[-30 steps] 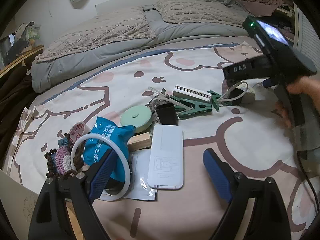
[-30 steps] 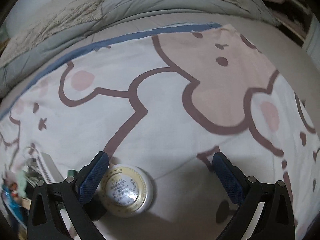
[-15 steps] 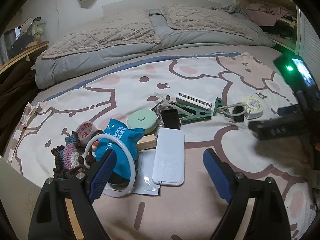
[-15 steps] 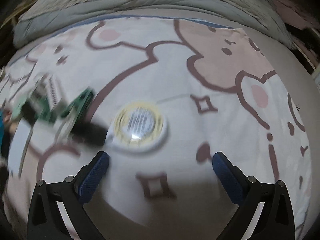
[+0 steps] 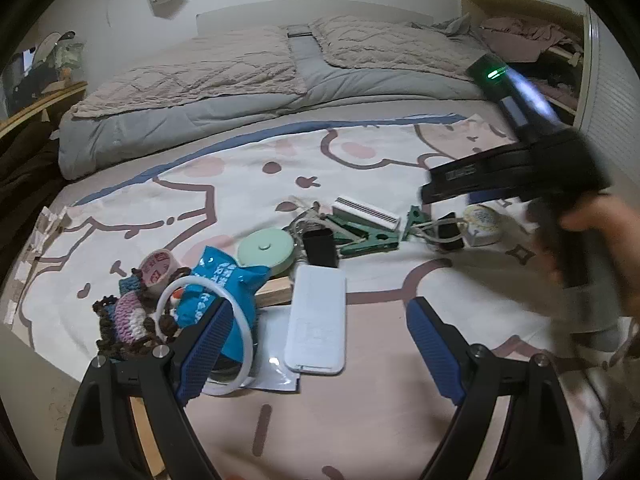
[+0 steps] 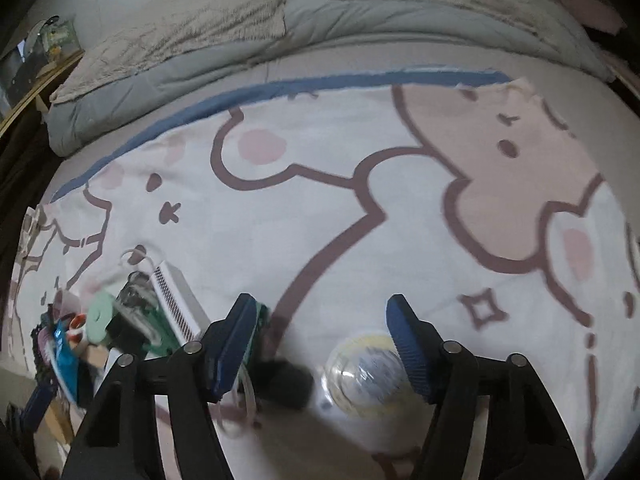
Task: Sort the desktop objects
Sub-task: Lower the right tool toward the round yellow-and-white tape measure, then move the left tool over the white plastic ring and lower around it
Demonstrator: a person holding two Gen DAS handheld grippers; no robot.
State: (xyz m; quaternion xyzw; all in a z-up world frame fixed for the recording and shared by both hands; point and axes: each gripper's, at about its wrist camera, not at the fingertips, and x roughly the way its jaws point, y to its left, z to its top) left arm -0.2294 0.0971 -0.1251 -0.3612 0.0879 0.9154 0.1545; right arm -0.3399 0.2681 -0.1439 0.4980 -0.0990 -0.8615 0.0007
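The right gripper [image 6: 320,344] had swung back over the round yellow-rimmed disc [image 6: 366,376], jaws closing around it, not yet gripping. Left of the disc, the left gripper [image 5: 316,344] hung released.

A home bedroom: a bed [image 5: 248,92] with rumpled quilt, pillows [image 5: 384,44] and cartoon blanket [image 6: 320,208].
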